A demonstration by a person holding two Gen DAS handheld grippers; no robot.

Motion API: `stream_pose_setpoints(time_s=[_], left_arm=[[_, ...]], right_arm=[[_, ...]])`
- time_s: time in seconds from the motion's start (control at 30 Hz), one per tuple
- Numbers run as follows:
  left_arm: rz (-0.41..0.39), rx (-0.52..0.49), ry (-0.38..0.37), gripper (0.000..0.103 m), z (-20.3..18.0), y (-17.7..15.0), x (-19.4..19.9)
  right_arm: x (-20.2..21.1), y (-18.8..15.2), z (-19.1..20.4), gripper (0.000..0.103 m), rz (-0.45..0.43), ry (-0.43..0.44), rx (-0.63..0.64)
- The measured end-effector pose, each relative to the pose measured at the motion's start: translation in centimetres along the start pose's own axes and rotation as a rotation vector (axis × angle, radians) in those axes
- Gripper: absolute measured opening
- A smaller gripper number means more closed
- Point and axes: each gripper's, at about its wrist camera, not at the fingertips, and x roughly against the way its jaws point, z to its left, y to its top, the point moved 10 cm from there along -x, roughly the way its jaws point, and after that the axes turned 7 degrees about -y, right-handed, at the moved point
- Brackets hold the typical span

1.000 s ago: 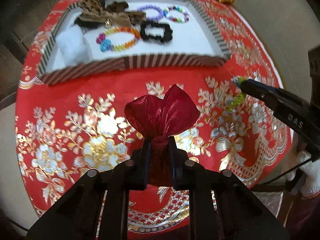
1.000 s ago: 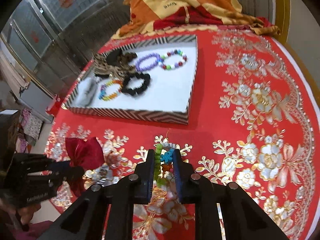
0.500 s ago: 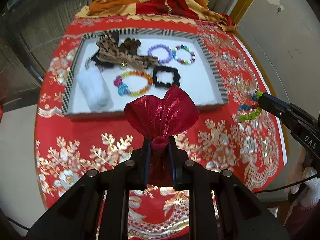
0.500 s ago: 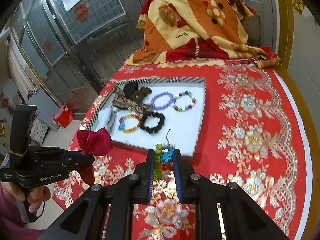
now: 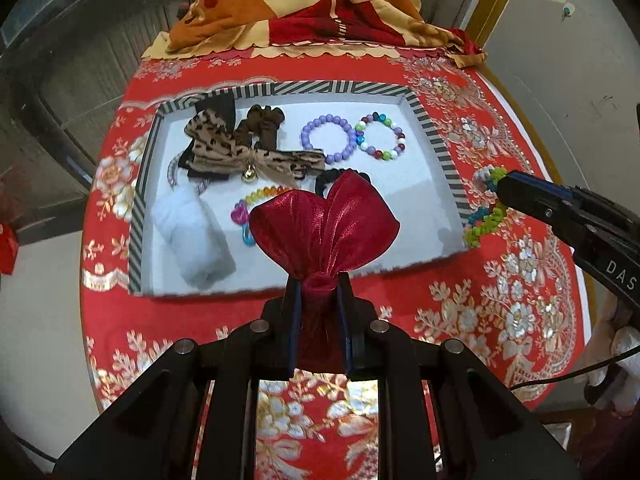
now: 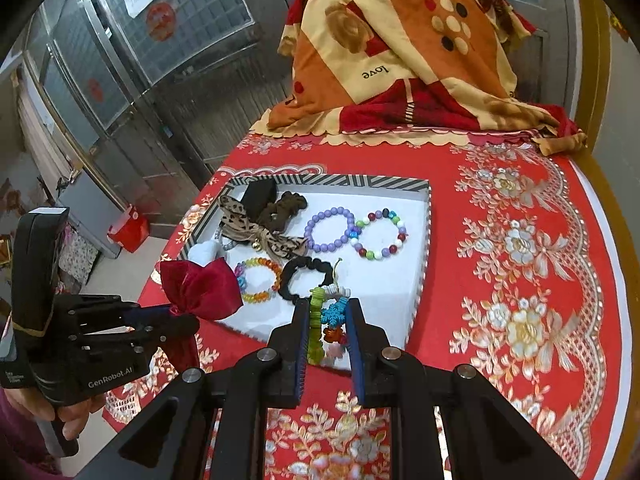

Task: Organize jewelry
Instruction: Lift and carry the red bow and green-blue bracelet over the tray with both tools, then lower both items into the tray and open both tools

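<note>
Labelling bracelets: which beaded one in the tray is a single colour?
The lilac bracelet, all purple beads, touching the mixed-colour bracelet on its right. The rainbow bracelet in front is multicoloured too.

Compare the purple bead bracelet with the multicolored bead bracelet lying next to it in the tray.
The purple bracelet is one uniform lilac; the multicolored bracelet mixes white, green, blue, dark red and purple beads. The purple bracelet lies nearer the leopard-print bow, the multicolored bracelet nearer the tray's right wall. The multicolored bracelet's beads look somewhat smaller. Both are round loops lying flat, side by side, about touching.
</note>
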Motion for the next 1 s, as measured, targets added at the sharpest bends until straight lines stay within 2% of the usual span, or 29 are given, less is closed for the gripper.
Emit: stream_pose_setpoints(time_s=[0.5, 0.9, 1.0], left_arm=[[0.104, -0.057, -0.005, 0.015, -1.5, 1.5, -5.4], [0.153, -0.008, -0.032, 0.015, -1.1, 1.7, -8.2], [0.146, 0.018, -0.046, 0.02, -0.8, 1.8, -8.2]], right_arm=[[-6.4, -0.1, -2.2, 0.017, 0.124, 0.001, -0.021], [-10.7, -0.7, -3.4, 0.017, 0.214, -0.015, -0.052], [-10.7, -0.6, -3.5, 0.018, 0.211, -0.01, -0.057]])
